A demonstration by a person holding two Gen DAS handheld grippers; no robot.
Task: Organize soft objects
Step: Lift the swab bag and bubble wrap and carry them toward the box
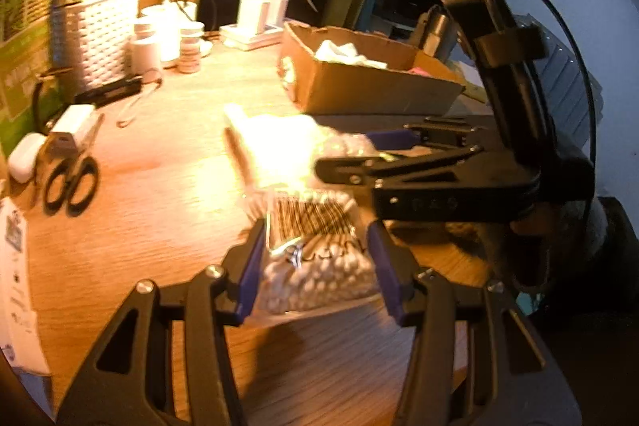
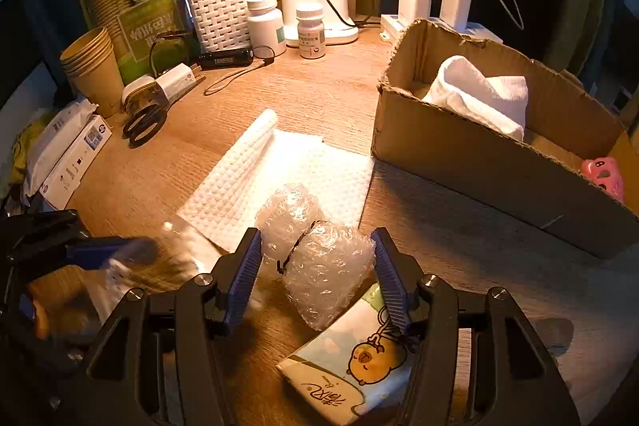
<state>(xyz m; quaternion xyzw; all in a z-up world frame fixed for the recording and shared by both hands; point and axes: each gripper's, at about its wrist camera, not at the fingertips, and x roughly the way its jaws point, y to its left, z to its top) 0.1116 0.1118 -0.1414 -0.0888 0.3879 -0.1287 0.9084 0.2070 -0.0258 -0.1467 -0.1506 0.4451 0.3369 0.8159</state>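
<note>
Two soft things are in play right now, one per gripper. Between the spread fingers of the right gripper (image 2: 317, 276) sits a wad of bubble wrap (image 2: 319, 266), lumpy, its long axis running away from the gripper and a bit to the left; the jaws are wide open with a gap on the left side and the right pad just about at the wrap, so nothing is held yet as far as I can tell. Under that gripper's right finger lies a cartoon tissue pack (image 2: 359, 358), and straight ahead past the wrap is a white paper towel (image 2: 279, 166) flat on the tabletop (image 2: 319, 86). Over on the other side, the left gripper (image 1: 315, 274) is also wide open, straddling a clear bag of cotton swabs (image 1: 315, 266) that lies right between its pads, long axis pointing forward; I can't tell whether either pad touches it because the view is blurred. The cardboard box (image 2: 479, 170), already holding a white cloth (image 2: 479, 94) and something pink (image 2: 605, 174), sits ahead and to the right of the right gripper, so my guess is the right side is the nearer one for dropping stuff in. Next move probably just needs the right jaws to close squarely across the wrap's short side.
</note>
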